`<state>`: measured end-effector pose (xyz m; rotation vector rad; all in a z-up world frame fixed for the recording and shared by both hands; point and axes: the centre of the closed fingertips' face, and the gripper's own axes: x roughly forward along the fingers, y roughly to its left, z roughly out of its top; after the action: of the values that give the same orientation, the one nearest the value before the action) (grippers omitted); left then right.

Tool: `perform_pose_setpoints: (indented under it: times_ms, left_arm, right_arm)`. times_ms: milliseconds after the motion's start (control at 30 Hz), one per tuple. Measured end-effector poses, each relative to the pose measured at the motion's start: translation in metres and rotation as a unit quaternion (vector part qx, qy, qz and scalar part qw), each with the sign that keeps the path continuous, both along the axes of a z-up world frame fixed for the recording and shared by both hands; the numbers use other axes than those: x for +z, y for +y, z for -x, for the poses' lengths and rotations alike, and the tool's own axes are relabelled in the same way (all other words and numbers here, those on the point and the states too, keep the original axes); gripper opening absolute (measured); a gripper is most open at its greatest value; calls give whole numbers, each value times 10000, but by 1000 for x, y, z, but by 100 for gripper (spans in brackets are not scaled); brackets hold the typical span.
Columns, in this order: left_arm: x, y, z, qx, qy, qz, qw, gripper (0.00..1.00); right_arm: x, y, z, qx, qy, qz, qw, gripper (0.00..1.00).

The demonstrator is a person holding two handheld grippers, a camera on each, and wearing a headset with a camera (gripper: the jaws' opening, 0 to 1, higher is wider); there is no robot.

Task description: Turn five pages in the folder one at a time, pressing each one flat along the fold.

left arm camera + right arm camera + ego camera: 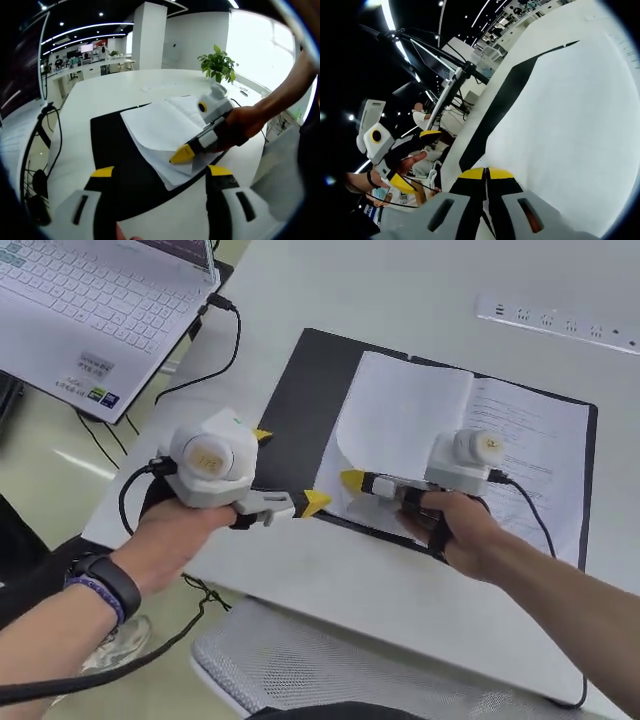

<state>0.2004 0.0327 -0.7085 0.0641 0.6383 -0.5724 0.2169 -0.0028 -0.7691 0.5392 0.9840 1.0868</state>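
Left hand (pixel 170 530) is nearest, holding the left tool (pixel 290 470) over the near-left corner of the folder (pixel 300 390). Jaws are released and wide apart with nothing between them; in the left gripper view they frame the black cover.

The folder lies open and angled on the white desk (pixel 400 300), with the fold (pixel 468 410) running away from the person. Blank page (pixel 400 420) is left of the fold, slightly bowed, not flat. Printed page (pixel 530 450) is to its right.

Right tool (pixel 352 480) lies along the pages' near edge, tip pointing left toward the left tool, at the blank page's near-left corner. Its jaws are clenched tip to tip in the right gripper view. Can't tell if a sheet is nipped between them or the tool just rests on the paper.

Key relation: the fold lies right of the right tool's tip, behind its body, with its long axis roughly square to the tool. The right tool is on the paper and nearer the fold; the left tool is off the pages, over the cover. My read: this page is turned and pressing along the fold is due, most easily with the right tool.

Hidden: the fold's near end is behind the right tool and right hand (pixel 465 530). Pages done can't be read. The folder's near-right corner is covered by the forearm.
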Motion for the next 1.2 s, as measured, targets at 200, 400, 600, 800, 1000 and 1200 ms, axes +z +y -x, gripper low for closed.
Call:
perform_pose_setpoints:
  times_ms: [200, 400, 600, 800, 1000, 1200]
  left_arm:
    - [-3, 0, 0, -14, 32, 7, 10000, 72]
    - [-3, -2, -1, -45, 36, -7, 10000, 71]
    - [-3, -6, -2, -83, 41, 9, 10000, 71]
    - [-2, -12, -5, -157, 34, 18, 9999, 69]
    - [-1, -16, -8, -243, 15, 11, 9997, 68]
    - [-1, -20, -12, -315, -1, -1, 9995, 66]
  right_arm:
    - [-2, 2, -1, -35, -28, 49, 10000, 0]
    - [-2, 3, -1, -34, -45, 26, 10000, 4]
    - [2, 5, 1, 6, -47, -77, 10000, 12]
    - [9, 8, 4, 67, -35, -225, 9997, 21]
    - [17, 9, 2, 8, -40, -403, 9992, 31]
    - [27, 3, -3, -34, -101, -499, 9987, 35]
